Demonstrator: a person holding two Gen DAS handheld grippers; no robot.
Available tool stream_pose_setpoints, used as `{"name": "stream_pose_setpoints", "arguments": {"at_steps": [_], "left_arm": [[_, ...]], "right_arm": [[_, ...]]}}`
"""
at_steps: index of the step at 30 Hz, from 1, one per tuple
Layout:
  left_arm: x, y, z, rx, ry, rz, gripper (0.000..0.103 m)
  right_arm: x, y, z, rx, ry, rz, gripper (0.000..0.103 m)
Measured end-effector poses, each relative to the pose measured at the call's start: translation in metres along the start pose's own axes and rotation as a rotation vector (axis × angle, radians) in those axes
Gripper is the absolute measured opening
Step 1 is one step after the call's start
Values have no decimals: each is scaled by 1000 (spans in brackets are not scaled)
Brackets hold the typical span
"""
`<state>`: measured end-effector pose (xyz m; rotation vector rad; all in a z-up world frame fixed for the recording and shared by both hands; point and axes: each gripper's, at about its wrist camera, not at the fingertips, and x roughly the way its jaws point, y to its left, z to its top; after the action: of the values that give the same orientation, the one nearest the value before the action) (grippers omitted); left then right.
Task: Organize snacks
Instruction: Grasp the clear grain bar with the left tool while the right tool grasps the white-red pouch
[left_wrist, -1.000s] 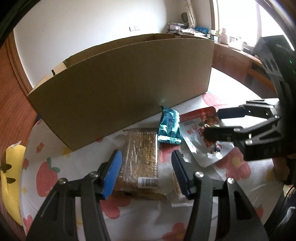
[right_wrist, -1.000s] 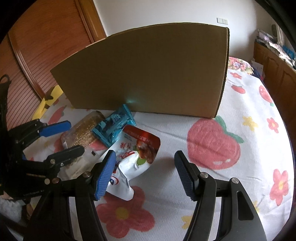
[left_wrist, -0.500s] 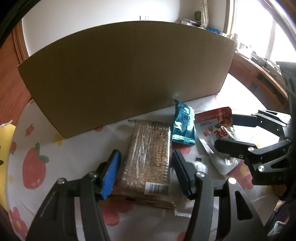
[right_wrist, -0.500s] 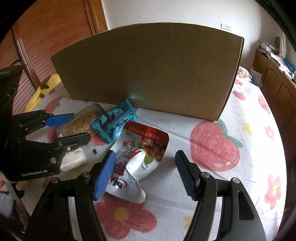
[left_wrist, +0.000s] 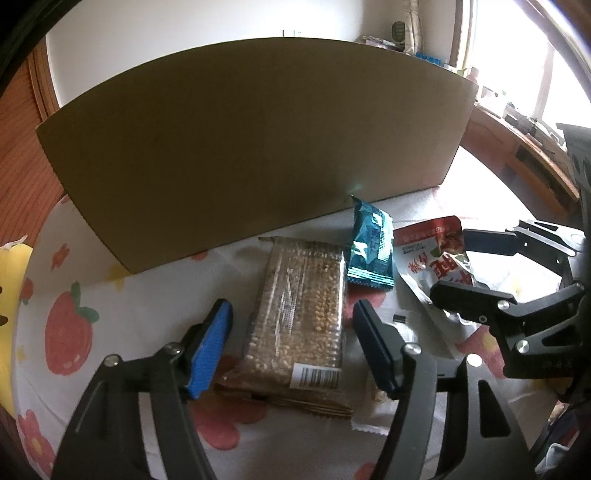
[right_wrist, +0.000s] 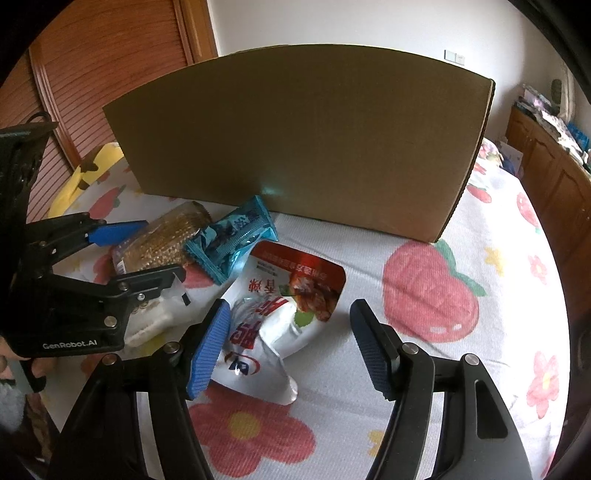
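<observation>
Several snacks lie on a strawberry-print sheet in front of a tall cardboard box. My left gripper straddles a clear-wrapped grain bar. Its jaws are opening and the pads stand clear of the wrapper. My right gripper is open over a red and white pouch, its left pad next to the pouch's crumpled end. A teal packet lies between the bar and the pouch. A small white packet sits under my left gripper's right finger.
A yellow cushion lies at the sheet's left edge beside brown slatted doors. A wooden cabinet with clutter on top runs along the right. The box wall blocks the far side; its inside is hidden.
My left gripper has come forward and down over the grain bar, and its jaws have spread wider. The right gripper has hardly moved above the pouch.
</observation>
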<state>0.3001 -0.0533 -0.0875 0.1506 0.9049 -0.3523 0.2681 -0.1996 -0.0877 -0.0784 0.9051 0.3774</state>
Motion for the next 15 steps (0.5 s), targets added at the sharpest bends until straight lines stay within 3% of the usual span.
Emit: {"name": "stream_pose_setpoints", "arguments": {"at_steps": [6,15], "left_arm": [[0,0,0,-5,-1,-4,68],[-5,13,-1,-62,-22,-24,48]], "right_arm": [[1,9,3,-38,-2,-15,69],[15,18,16,-47,50,-30,73]]}}
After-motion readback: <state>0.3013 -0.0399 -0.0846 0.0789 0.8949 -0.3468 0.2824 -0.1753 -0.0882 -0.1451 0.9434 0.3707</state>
